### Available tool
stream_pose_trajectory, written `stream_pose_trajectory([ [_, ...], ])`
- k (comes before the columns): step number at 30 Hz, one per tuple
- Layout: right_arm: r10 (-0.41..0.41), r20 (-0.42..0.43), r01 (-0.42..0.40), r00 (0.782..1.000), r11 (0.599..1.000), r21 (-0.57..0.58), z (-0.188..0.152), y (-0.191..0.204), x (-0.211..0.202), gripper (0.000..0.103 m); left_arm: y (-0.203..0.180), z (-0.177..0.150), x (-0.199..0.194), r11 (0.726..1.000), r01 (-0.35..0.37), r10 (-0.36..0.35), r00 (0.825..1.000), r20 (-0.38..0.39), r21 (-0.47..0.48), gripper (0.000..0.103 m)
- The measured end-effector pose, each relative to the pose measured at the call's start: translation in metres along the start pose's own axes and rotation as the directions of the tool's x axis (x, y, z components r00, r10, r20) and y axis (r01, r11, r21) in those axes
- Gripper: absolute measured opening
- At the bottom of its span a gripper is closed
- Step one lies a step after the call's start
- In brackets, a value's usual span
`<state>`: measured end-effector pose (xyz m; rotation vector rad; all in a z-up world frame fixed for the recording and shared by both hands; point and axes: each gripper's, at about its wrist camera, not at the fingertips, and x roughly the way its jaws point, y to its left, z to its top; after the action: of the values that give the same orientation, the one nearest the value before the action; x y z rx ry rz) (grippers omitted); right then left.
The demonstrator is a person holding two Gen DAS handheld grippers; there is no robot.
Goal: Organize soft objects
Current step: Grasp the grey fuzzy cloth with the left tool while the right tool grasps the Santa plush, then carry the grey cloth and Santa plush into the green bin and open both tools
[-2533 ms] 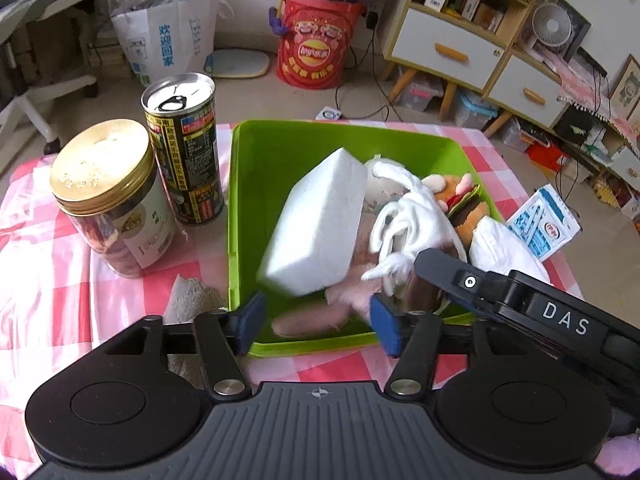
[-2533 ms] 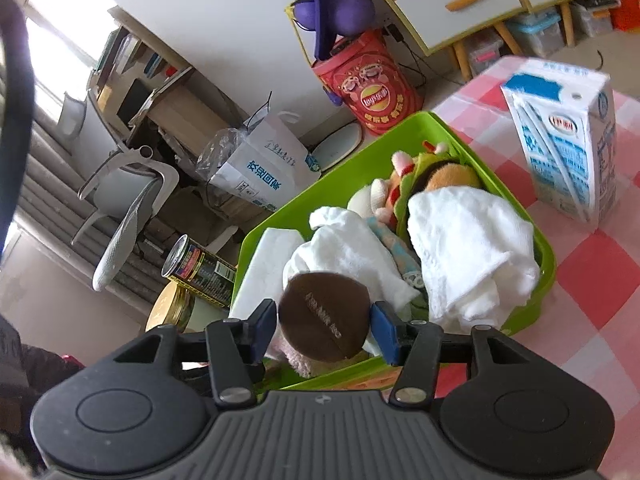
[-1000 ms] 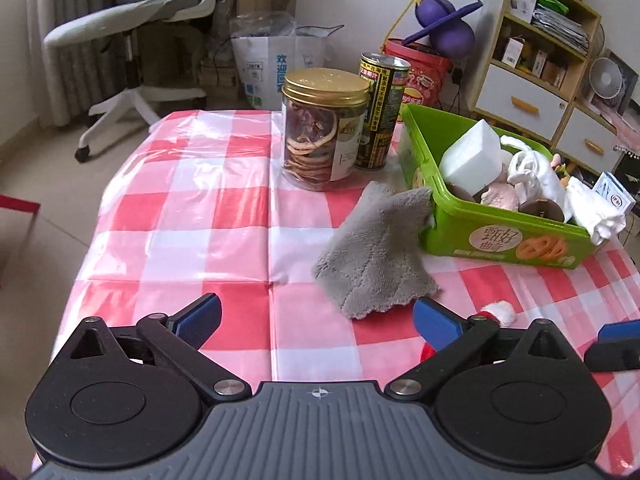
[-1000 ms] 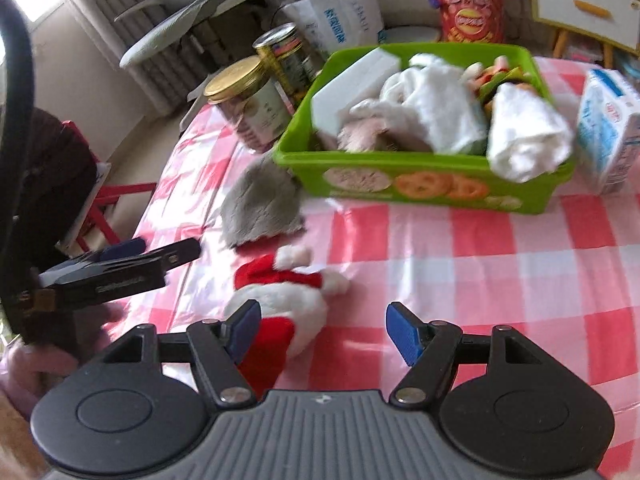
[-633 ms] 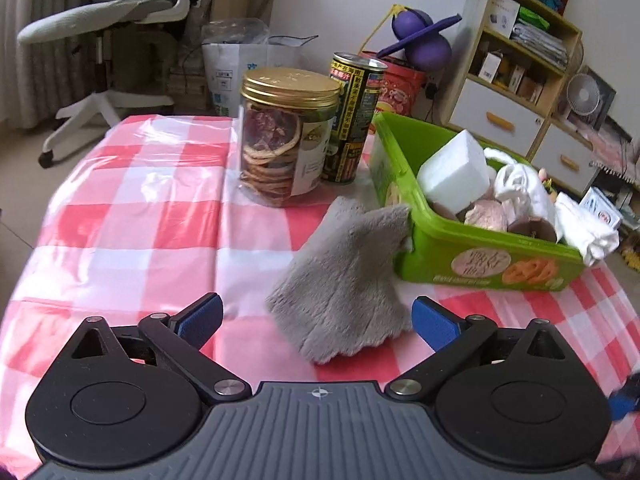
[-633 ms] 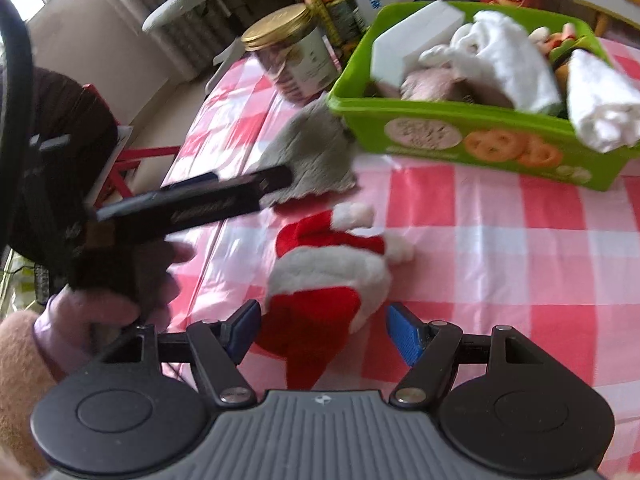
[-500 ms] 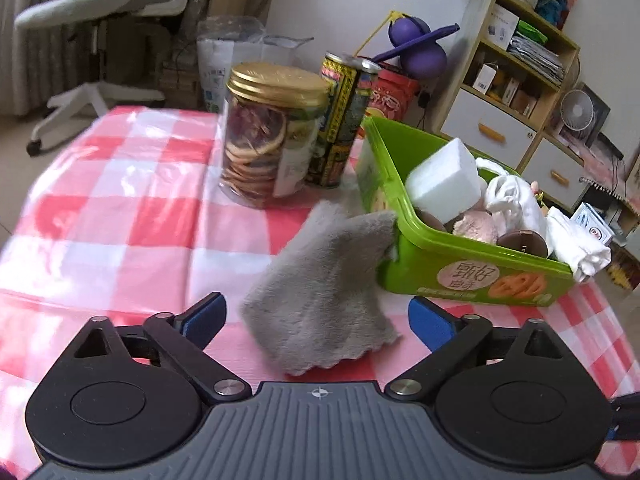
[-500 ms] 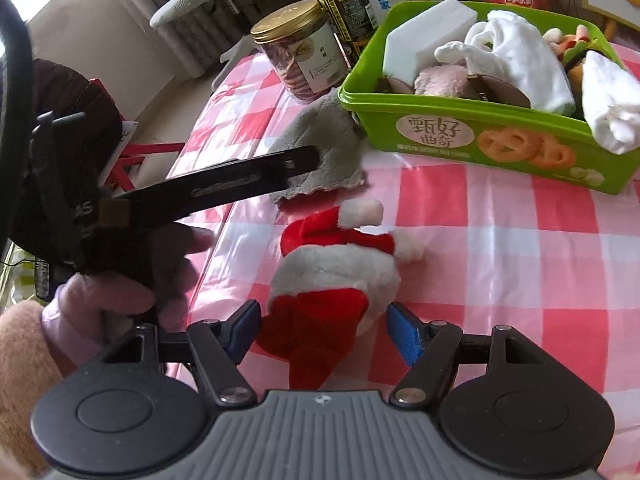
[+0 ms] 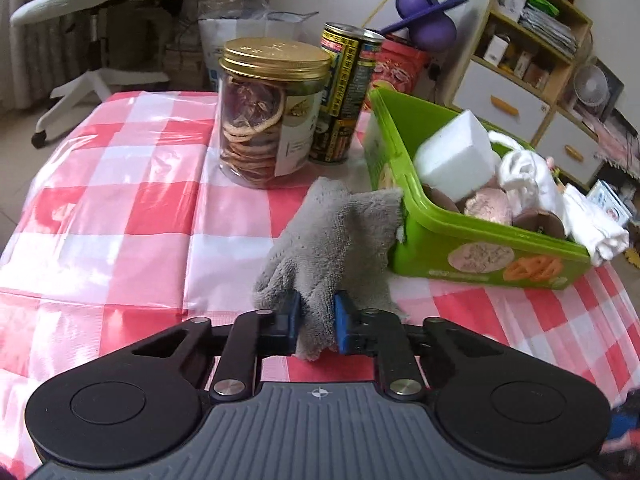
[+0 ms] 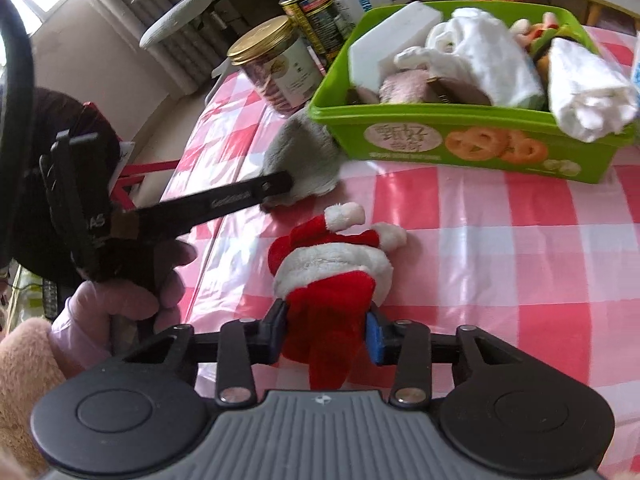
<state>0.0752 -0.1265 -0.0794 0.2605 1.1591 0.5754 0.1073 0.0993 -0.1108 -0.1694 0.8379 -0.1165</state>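
A grey fluffy cloth point(image 9: 336, 236) lies on the checked tablecloth against the left end of the green basket point(image 9: 480, 248). My left gripper point(image 9: 316, 322) is shut on the cloth's near edge; it also shows in the right wrist view point(image 10: 280, 188), at the cloth point(image 10: 300, 152). A red and white Santa plush point(image 10: 336, 264) lies on the cloth-covered table. My right gripper point(image 10: 326, 334) is shut on its red lower part. The basket point(image 10: 460, 140) holds a white foam block point(image 9: 456, 156), white cloths and plush toys.
A gold-lidded jar point(image 9: 268, 112) and a tall can point(image 9: 344, 92) stand behind the grey cloth, left of the basket. A milk carton point(image 9: 610, 204) stands beyond the basket's right end. The table's left edge drops to the floor, with an office chair point(image 9: 100, 12) behind.
Both grippers left the basket and came down to the table front. The left one has closed on the grey cloth, the right one on the Santa plush; both were open half a second ago.
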Motion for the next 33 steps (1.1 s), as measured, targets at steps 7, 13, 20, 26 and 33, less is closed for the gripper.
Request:
stream_pose_trajectory([
  [7, -0.045, 0.015, 0.044, 0.999, 0.996, 0.078, 0.008, -0.030, -0.019, 0.022, -0.012, -0.013, -0.016, 0.996, 0.078, -0.074, 0.993, -0.091, 0.046, 0.012],
  [13, -0.091, 0.048, 0.084, 0.995, 0.988, 0.133, 0.011, -0.058, -0.034, 0.022, -0.036, -0.030, -0.031, 0.975, 0.146, -0.118, 0.979, -0.164, 0.169, 0.013],
  [20, -0.099, 0.060, 0.089, 0.993, 0.985, 0.149, 0.010, -0.071, -0.040, 0.031, -0.048, -0.033, -0.042, 0.962, 0.151, -0.126, 0.985, -0.119, 0.226, 0.062],
  [26, -0.110, 0.072, 0.099, 0.991, 0.986, 0.137, 0.009, -0.069, -0.040, 0.059, -0.050, -0.025, -0.042, 0.972, 0.121, -0.110, 0.992, -0.061, 0.203, 0.073],
  [33, -0.123, 0.051, 0.116, 0.991, 0.986, 0.116, 0.010, -0.063, -0.021, 0.059, -0.048, -0.029, -0.019, 0.986, 0.061, -0.047, 0.995, -0.093, 0.156, 0.056],
])
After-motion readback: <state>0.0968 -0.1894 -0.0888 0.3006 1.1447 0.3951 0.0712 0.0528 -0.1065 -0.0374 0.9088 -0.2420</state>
